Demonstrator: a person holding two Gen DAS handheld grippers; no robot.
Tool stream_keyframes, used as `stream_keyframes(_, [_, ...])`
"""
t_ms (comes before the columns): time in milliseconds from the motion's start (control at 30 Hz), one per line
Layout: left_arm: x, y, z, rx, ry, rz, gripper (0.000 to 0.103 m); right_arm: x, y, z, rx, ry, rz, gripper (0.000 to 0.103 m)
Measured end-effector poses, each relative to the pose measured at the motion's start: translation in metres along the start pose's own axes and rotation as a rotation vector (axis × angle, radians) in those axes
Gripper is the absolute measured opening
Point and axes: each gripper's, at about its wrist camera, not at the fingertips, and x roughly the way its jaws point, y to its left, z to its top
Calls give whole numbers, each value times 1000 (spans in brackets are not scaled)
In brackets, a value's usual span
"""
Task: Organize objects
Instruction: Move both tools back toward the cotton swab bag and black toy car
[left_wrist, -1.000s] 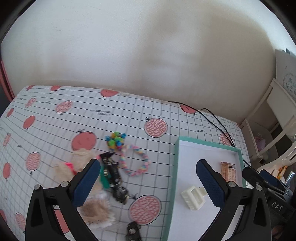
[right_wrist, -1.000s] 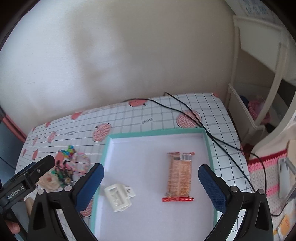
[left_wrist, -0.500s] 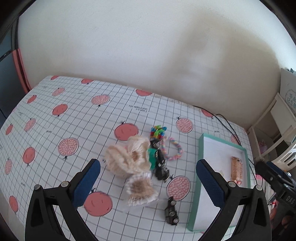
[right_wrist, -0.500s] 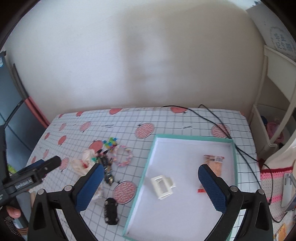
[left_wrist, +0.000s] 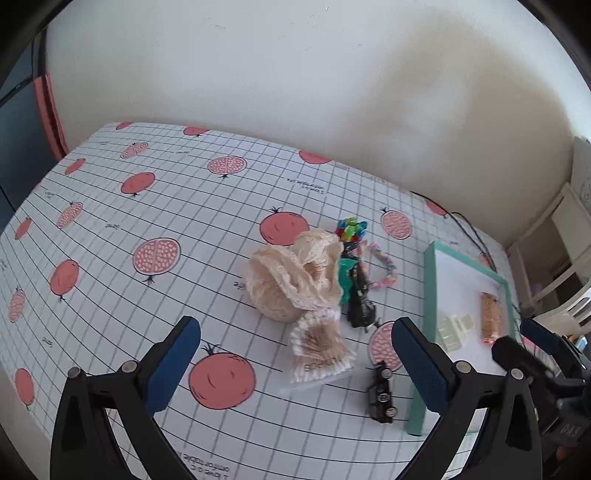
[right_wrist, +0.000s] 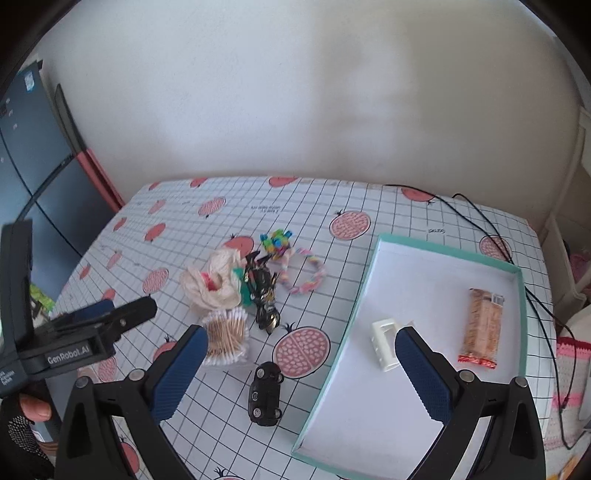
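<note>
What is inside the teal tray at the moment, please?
The tray holds a white plastic clip and a wrapped snack bar. The right hand-held gripper covers part of the tray's near floor.

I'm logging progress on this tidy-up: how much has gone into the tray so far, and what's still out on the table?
Done: the white clip and the snack bar lie inside the teal tray. In hand: nothing; the left gripper and right gripper are both open and empty. Left on the tablecloth: toy car, cotton swabs, cream mesh bundle, braided ring, colourful beads, dark wrapped item.
</note>
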Motion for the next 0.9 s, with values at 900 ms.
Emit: stream_keyframes(900, [77, -12, -11, 6, 219, -31, 103, 93, 42, -52, -138, 279, 22, 81])
